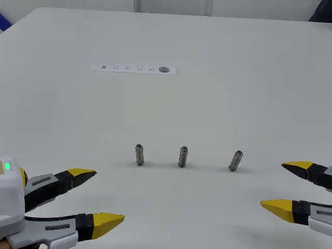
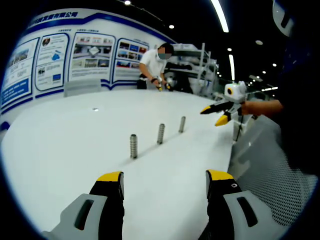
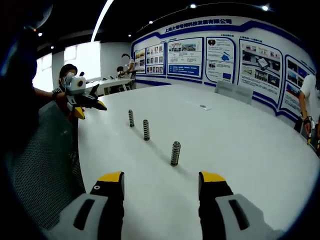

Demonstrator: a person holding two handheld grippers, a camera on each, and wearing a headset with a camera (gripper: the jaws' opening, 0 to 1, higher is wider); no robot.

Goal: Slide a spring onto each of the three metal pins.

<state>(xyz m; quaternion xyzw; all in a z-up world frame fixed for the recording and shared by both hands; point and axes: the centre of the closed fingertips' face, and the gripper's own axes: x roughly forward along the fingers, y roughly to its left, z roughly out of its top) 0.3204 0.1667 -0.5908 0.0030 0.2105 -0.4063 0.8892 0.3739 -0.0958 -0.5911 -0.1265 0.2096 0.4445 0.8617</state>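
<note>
Three upright metal pins stand in a row on the white table, each wrapped by a spring: the left one [image 1: 139, 154], the middle one [image 1: 182, 156] and the right one [image 1: 236, 160], which leans slightly. My left gripper [image 1: 102, 198] is open at the near left, clear of the pins, nothing between its yellow-tipped jaws. At the near right my right gripper [image 1: 284, 185] is open too and holds nothing. The left gripper view has the row [image 2: 160, 133] ahead of my left gripper [image 2: 164, 177]. The right gripper view has the nearest spring [image 3: 175, 153] ahead of my right gripper [image 3: 161, 179].
A white power strip [image 1: 134, 68] lies flat on the table farther back. The table's near edge [image 3: 80, 165] runs beside a mesh chair in both gripper views. A person [image 2: 154, 66] works at the far side of the room.
</note>
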